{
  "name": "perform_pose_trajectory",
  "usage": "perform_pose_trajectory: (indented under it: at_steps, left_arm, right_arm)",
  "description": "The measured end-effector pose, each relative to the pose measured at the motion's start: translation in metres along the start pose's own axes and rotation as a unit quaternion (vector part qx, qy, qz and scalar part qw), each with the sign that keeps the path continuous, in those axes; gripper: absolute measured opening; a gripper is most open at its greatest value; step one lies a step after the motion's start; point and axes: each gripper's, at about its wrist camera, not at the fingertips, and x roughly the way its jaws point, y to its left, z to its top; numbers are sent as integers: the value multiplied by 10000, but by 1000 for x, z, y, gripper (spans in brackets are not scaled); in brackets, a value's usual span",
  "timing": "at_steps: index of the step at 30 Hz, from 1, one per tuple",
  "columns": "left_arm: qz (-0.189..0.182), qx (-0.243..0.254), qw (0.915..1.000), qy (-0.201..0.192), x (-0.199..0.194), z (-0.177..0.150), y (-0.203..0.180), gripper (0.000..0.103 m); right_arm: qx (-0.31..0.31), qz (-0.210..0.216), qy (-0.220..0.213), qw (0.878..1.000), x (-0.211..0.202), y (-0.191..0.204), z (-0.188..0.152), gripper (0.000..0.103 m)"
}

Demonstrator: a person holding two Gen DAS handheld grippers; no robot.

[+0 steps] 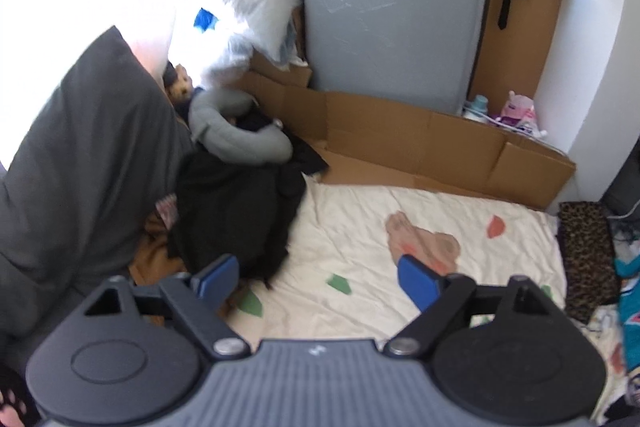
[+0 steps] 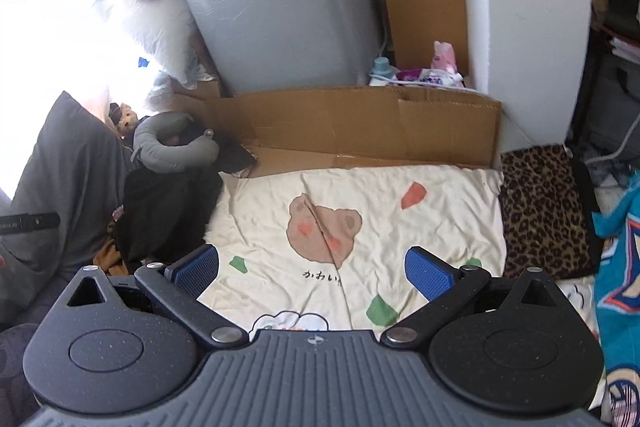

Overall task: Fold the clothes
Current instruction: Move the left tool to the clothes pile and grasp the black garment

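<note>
A heap of black clothes [image 1: 236, 211] lies at the left edge of a cream bear-print sheet [image 1: 360, 227]; it also shows in the right wrist view [image 2: 168, 211], beside the sheet [image 2: 360, 195]. A teal printed garment [image 2: 620, 267] lies at the right, also seen in the left wrist view [image 1: 630, 311]. My left gripper [image 1: 318, 281] is open and empty above the sheet, its left finger near the black heap. My right gripper [image 2: 312, 271] is open and empty above the sheet's bear print.
A grey neck pillow [image 1: 240, 131] sits behind the black heap. A dark grey pillow [image 1: 80, 163] stands at the left. Flattened cardboard [image 1: 420, 143] and a grey washing machine [image 1: 396, 7] stand behind. A leopard-print cloth [image 2: 544, 211] lies at the right.
</note>
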Motion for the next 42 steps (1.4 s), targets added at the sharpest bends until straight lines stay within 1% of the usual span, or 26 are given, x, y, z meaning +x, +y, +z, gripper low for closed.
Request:
perform_pose_trajectory:
  at_steps: [2, 6, 8, 12, 16, 21, 25, 32, 34, 38, 40, 42]
  left_arm:
    - [38, -30, 10000, -55, 4, 3, 7, 88]
    - [143, -152, 9997, -148, 16, 5, 22, 88]
    - [67, -356, 9992, -140, 24, 6, 34, 88]
    - [72, -668, 9977, -114, 46, 5, 59, 88]
    - [179, -837, 9963, -38, 67, 1, 78, 88]
    - [207, -1020, 9946, -1, 92, -3, 95, 88]
    - [122, -1132, 9935, -29, 115, -7, 105, 88]
    - [196, -1291, 9914, 23, 170, -25, 129, 88]
    - [266, -1308, 9910, 66, 189, -36, 132, 88]
    - [407, -1385, 9894, 179, 231, -58, 139, 89]
    - [440, -1315, 9900, 256, 253, -68, 138, 89]
    - [455, -1283, 9902, 319, 273, -75, 137, 88]
  right_arm:
    - [-49, -12, -61, 10000, 6, 5, 2, 102]
    - [-58, -75, -47, 9999, 22, 9, 6, 102]
    - [-23, -9, -18, 10000, 31, 8, 7, 102]
    - [-21, 118, 90, 9999, 57, 8, 4, 102]
    - [-80, 199, 116, 9997, 80, 10, -2, 102]
    - [-295, 325, 107, 9990, 105, 19, -7, 102]
    - [-357, 366, 141, 9986, 125, 24, -11, 102]
    - [-376, 360, 173, 9985, 164, 19, -29, 102]
    - [-314, 463, 274, 9981, 180, 12, -37, 102]
    - [-513, 644, 482, 9954, 215, 12, -53, 102]
    - [-540, 743, 543, 9943, 230, 12, -61, 102]
    - [-657, 738, 618, 9932, 244, 16, -70, 102]
